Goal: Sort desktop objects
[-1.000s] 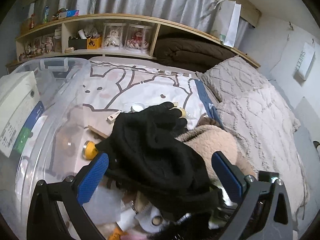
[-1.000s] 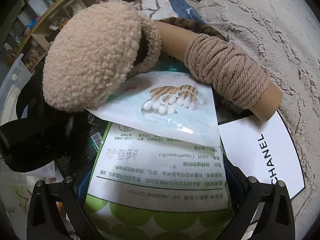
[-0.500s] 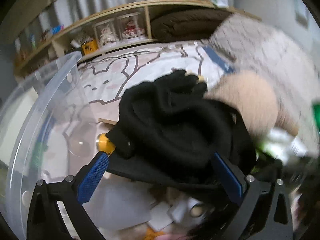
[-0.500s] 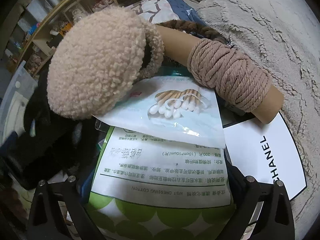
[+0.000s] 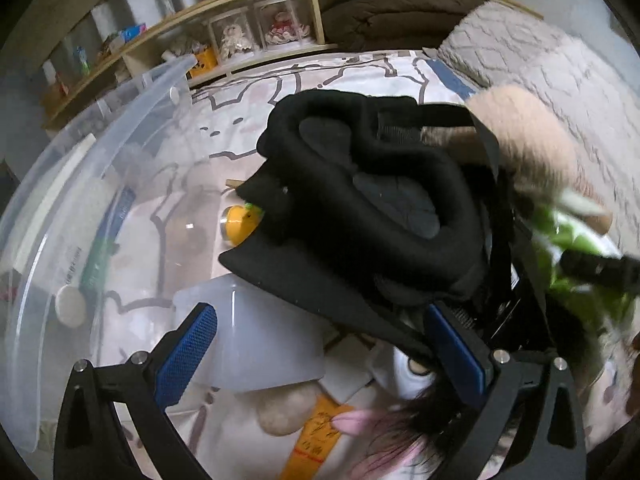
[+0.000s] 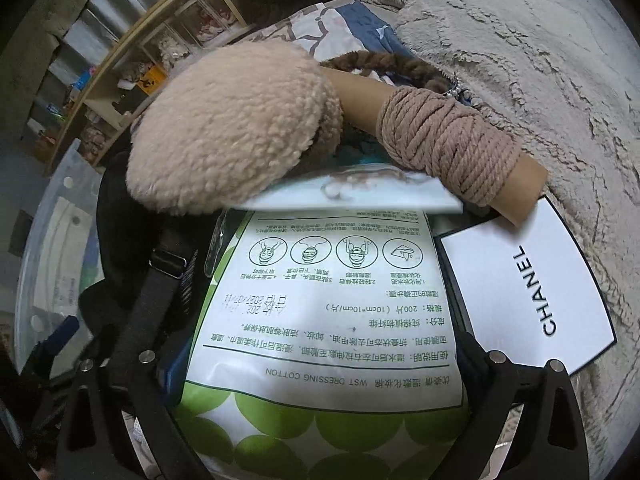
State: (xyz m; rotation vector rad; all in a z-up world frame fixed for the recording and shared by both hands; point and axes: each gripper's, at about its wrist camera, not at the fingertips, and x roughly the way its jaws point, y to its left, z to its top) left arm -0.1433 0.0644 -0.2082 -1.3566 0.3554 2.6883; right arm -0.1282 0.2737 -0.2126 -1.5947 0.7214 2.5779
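1. Left wrist view: my left gripper (image 5: 320, 356) stands with its blue-padded fingers (image 5: 186, 350) apart and nothing clamped between them. A black padded mask with straps (image 5: 372, 216) lies just ahead of the fingers, over a heap of other things, its lower edge reaching the right pad.
2. To the left curves the wall of a clear plastic bin (image 5: 80, 184). Through it I see a yellow cap (image 5: 236, 226) and a translucent white container (image 5: 256, 344) close to my left pad.
3. Below the mask lie a yellow strip with writing (image 5: 316, 440) and some pink and dark strands (image 5: 384, 436). To the right is a beige fleece piece (image 5: 524, 140), with a blurred green packet (image 5: 576, 248) beneath it.
4. Behind everything is a bed with a cartoon-print cover (image 5: 332, 76), a grey textured blanket (image 5: 560, 64), and a wooden shelf (image 5: 256, 4) with dolls in clear cases.
5. Right wrist view: my right gripper (image 6: 320, 368) is clamped on a cotton pad packet (image 6: 332, 320), white with green circles, which fills the gap between my fingers.
6. The far end of the packet goes under a flat cotton swab pack (image 6: 360, 194). The beige fleece piece (image 6: 232, 140) rests on that pack, and a cardboard tube wound with tan rope (image 6: 448, 144) lies across it to the right.
7. A white CHANEL card (image 6: 528, 288) lies just beside the packet on the right, on the grey blanket (image 6: 520, 40). The black strapped mask (image 6: 140, 256) sits to the left.
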